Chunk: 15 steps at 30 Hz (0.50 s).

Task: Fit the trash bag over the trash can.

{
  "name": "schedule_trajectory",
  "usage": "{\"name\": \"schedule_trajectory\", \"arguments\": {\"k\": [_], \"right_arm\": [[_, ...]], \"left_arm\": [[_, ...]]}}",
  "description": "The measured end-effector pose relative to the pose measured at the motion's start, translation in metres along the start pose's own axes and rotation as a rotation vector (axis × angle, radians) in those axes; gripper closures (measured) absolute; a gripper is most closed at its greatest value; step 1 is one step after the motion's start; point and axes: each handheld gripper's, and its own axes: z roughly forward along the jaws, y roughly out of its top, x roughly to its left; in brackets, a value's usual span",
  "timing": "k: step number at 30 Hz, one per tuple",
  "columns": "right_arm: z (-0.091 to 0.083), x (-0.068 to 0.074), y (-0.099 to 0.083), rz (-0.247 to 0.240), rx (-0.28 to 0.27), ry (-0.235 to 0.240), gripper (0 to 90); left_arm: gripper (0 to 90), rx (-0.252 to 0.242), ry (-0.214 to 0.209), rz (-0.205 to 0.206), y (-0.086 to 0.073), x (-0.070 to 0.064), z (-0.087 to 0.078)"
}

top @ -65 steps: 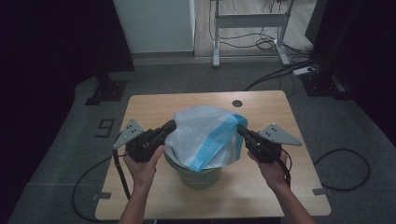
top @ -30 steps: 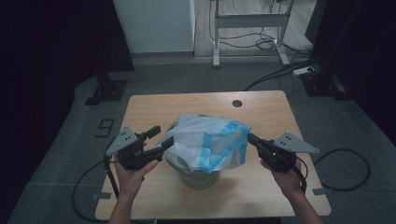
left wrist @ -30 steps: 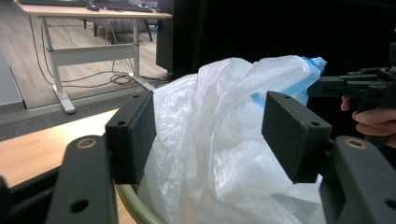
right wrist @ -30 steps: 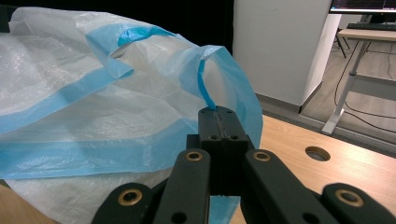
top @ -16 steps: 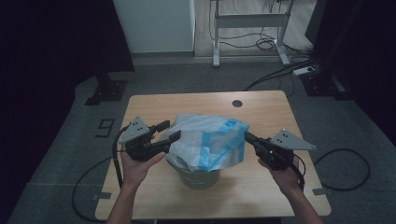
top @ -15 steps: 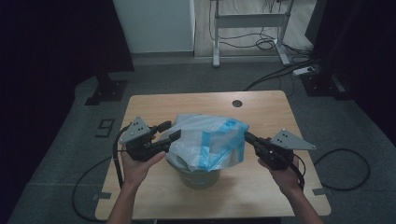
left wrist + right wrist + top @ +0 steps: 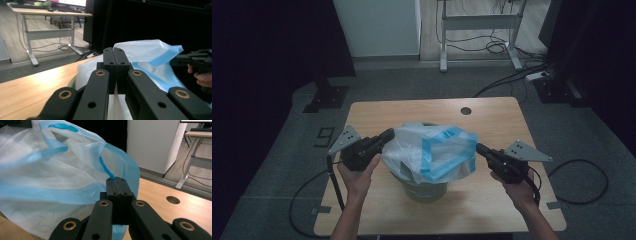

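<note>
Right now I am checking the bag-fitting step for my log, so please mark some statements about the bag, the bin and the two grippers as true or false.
1. The left gripper is shut on the translucent white plastic bag with blue bands. True.
2. The right gripper is open and clear of the bag. False: it is shut on the bag's blue strip.
3. The bag sits over a pale green round bin. True.
4. The bin stands on the floor. False: it stands on the light wooden table.

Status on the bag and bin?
Left claw and right claw shut on bag. Bag stretched over bin, not seated. Nothing in the way.
</note>
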Motion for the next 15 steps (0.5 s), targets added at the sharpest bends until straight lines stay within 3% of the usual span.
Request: {"name": "schedule_trajectory", "arguments": {"k": [6, 10, 15], "right_arm": [[-0.004, -0.008, -0.006, 0.024, 0.001, -0.025, 89.5], [-0.005, -0.013, -0.003, 0.025, -0.006, -0.037, 89.5], [-0.005, -0.009, 0.007, 0.016, -0.041, -0.042, 89.5]], "left_arm": [[89.9, -0.011, 0.029, -0.057, -0.008, 0.013, -0.009], [89.9, -0.006, 0.029, -0.074, -0.015, 0.016, -0.012], [89.8, -0.015, 0.006, -0.092, -0.026, 0.016, -0.020]]}}
